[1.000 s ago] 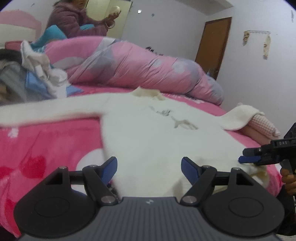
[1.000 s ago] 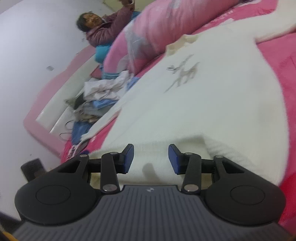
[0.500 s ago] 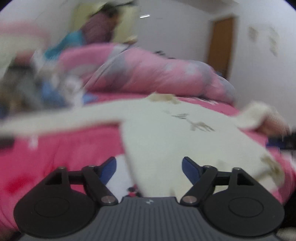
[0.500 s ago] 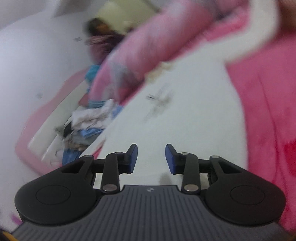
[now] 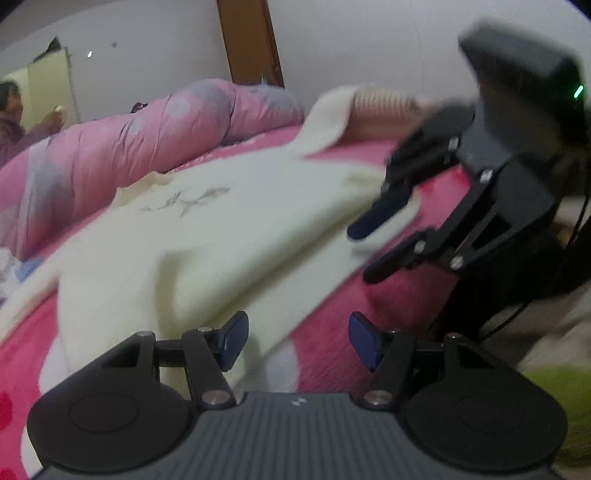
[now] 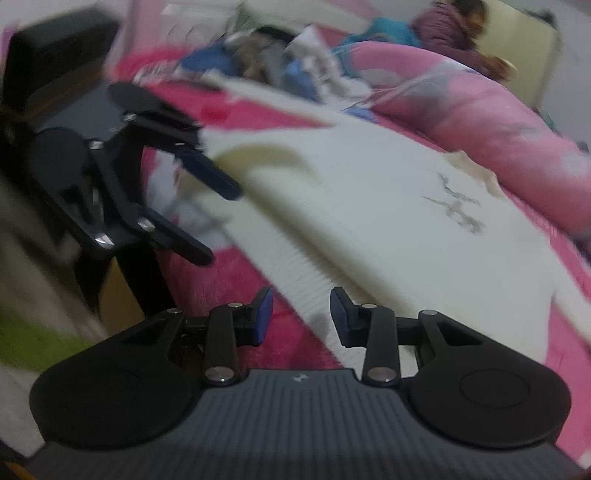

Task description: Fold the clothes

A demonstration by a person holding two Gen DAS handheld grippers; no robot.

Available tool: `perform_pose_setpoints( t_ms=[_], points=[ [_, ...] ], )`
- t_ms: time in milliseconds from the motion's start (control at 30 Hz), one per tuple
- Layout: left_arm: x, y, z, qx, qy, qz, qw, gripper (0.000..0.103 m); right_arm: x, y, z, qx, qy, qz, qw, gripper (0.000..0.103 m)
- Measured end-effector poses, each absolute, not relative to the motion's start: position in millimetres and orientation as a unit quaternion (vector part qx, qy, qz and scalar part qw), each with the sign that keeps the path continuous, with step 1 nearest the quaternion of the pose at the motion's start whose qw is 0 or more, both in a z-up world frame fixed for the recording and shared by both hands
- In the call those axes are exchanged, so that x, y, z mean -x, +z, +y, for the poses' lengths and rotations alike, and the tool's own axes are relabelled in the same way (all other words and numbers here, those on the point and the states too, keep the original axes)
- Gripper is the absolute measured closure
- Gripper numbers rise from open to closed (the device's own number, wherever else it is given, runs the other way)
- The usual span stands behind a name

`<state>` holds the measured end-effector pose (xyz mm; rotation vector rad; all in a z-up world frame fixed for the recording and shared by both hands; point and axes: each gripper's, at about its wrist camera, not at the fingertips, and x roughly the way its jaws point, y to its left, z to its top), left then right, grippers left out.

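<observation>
Left wrist view looks along the left gripper [image 5: 297, 339], whose blue pads stand well apart with nothing between them, poised just over the near hem of a cream sweater [image 5: 207, 221]. The sweater lies spread front-up on the pink bedspread [image 5: 369, 295], its grey print and collar toward the rolled pink quilt [image 5: 110, 147], one sleeve trailing off to the far side. Laid flat like this, it seems set out so that hem and sides are reachable from the bed's edge. The right gripper [image 6: 301, 317] also has its fingers parted and empty, hovering at the ribbed hem near the bed's edge; in the left view it shows close to the sweater's side edge, though blur hides whether a pad touches the cloth. Both tools flank the same lower corner, which I judge suits pinching the hem or side for a fold. No basket or box shows; a loose heap of other clothes [image 6: 295, 70] sits near the head of the bed, beside a seated person [image 6: 454, 29]
</observation>
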<state>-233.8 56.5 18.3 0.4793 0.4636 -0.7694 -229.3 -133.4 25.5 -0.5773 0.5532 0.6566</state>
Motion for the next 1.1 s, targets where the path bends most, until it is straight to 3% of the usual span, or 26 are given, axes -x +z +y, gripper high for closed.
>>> perform_pose_setpoints(
  t_ms=[133,400,467,533,633,733,767,800,933,1033,1067,1100],
  points=[
    [231,11,54,-0.253,-0.353,0.215,0.875,0.041,237,11,-120,0.358,0.29,0.25,0.852,0.07],
    [224,15,56,-0.232,-0.325,0.205,0.893,0.043,235,15,-114,0.385,0.249,0.224,0.86,0.07],
    [224,16,55,-0.225,-0.32,0.201,0.898,0.05,233,15,-112,0.39,0.243,0.22,0.86,0.071],
    [224,18,56,-0.214,-0.319,0.201,0.901,0.074,236,14,-111,0.391,0.254,0.218,0.857,0.071],
    [218,21,59,-0.196,-0.315,0.207,0.905,0.084,234,13,-107,0.383,0.264,0.217,0.858,0.071],
    [216,22,62,-0.189,-0.316,0.212,0.905,0.085,227,12,-105,0.375,0.246,0.214,0.868,0.078],
    [217,23,63,-0.19,-0.32,0.212,0.904,0.084,226,12,-104,0.374,0.236,0.213,0.871,0.087],
    [219,23,63,-0.192,-0.326,0.212,0.901,0.079,224,12,-104,0.372,0.227,0.212,0.874,0.095],
    [225,19,60,-0.204,-0.344,0.21,0.892,0.055,224,14,-106,0.36,0.229,0.212,0.879,0.099],
    [225,13,55,-0.209,-0.342,0.211,0.892,0.055,224,16,-108,0.351,0.232,0.211,0.882,0.099],
    [222,14,55,-0.197,-0.338,0.211,0.896,0.058,225,16,-109,0.35,0.234,0.212,0.882,0.099],
    [220,15,55,-0.186,-0.334,0.211,0.9,0.068,226,16,-110,0.349,0.235,0.212,0.882,0.099]
  ],
)
